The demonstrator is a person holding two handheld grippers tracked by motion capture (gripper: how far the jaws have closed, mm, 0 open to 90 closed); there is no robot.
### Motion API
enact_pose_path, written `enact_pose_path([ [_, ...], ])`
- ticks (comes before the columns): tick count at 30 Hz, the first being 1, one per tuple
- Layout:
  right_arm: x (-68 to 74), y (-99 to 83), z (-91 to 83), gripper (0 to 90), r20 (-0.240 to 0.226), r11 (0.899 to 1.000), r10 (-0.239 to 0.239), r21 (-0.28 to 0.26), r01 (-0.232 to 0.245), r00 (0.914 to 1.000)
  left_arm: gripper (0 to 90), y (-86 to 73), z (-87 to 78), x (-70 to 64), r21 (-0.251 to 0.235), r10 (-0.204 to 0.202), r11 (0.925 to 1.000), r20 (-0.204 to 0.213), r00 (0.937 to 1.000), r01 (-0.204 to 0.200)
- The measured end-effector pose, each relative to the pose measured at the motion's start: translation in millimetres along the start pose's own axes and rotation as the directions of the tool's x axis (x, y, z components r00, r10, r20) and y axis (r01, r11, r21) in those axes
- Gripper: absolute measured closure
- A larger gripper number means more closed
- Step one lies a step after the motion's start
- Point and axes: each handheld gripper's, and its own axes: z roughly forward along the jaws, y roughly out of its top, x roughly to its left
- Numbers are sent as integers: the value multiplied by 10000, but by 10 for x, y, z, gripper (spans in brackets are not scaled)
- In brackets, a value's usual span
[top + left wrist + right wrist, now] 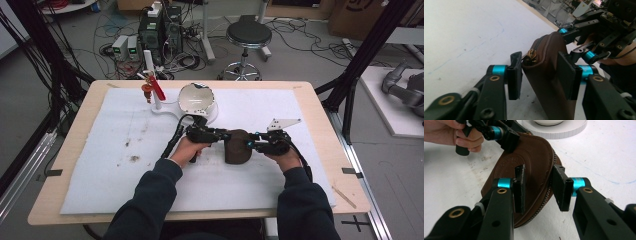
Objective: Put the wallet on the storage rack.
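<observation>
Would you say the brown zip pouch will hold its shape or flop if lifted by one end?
The pouch looks like thick stitched leather standing on edge between both grippers, so probably fairly stiff. Its smooth faces may slip in the pads. Narrow and upright, it would likely tip over if released.

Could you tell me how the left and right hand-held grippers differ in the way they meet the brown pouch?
The left hand-held gripper straddles the brown pouch at its end with the brass zipper pull; the right hand-held gripper straddles the zippered edge at the opposite end. The right one carries a grey three-cornered plate. Both jaw pairs sit around the pouch.
</observation>
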Motion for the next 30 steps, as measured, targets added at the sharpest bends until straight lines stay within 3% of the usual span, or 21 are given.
enact_pose_path([
  [4,-6,-4,-4,619,24,10000,38,4,-38,10000,652,24,-35,-27,54,160,9999,84,9998,-161],
  [5,-18,-7,-9,519,162,9997,253,-76,-252,9995,655,43,-60,-54,-18,299,9996,52,9995,-299],
  [6,-32,-10,-13,483,240,9993,367,-128,-364,9990,658,43,-60,-54,-18,299,9996,52,9995,-299],
  [13,-85,-37,-99,399,572,9947,981,-373,-960,9935,699,160,-291,-182,-887,781,9928,-304,9965,-805],
  [15,-99,-43,-138,393,724,9931,1097,-484,-1064,9913,702,214,-509,-204,-1556,945,9826,-486,9943,-1010],
  [16,-101,-45,-152,390,781,9919,1201,-506,-1164,9897,703,214,-509,-204,-1556,945,9826,-486,9943,-1010],
  [17,-107,-47,-162,389,863,9915,1224,-546,-1179,9887,704,254,-652,-215,-1926,1018,9746,-717,9922,-1139],
  [18,-107,-47,-162,389,863,9915,1224,-546,-1179,9887,705,254,-652,-215,-1926,1018,9746,-717,9922,-1139],
  [19,-109,-50,-183,388,942,9906,1279,-613,-1225,9873,705,274,-725,-215,-2111,1032,9701,-867,9909,-1195],
  [20,-108,-49,-193,388,956,9901,1310,-641,-1252,9868,705,314,-878,-216,-2406,1103,9608,-1239,9861,-1377],
  [21,-108,-48,-200,387,979,9900,1292,-696,-1227,9868,705,334,-954,-214,-2535,1099,9563,-1499,9826,-1456],
  [22,-106,-47,-206,387,979,9900,1281,-713,-1214,9869,706,334,-954,-214,-2535,1099,9563,-1499,9826,-1456],
  [25,-100,-43,-217,387,1010,9898,1276,-768,-1201,9867,707,390,-1152,-189,-2854,1110,9436,-2048,9725,-1678],
  [26,-98,-40,-221,387,1009,9894,1296,-792,-1219,9864,707,458,-1288,-157,-3002,1093,9367,-2379,9651,-1801],
  [27,-95,-38,-224,387,1009,9891,1309,-806,-1231,9863,707,458,-1288,-157,-3002,1093,9367,-2379,9651,-1801],
  [30,-97,-37,-230,387,1001,9892,1266,-870,-1180,9869,707,568,-1428,-125,-3195,1072,9274,-2708,9567,-1944],
])
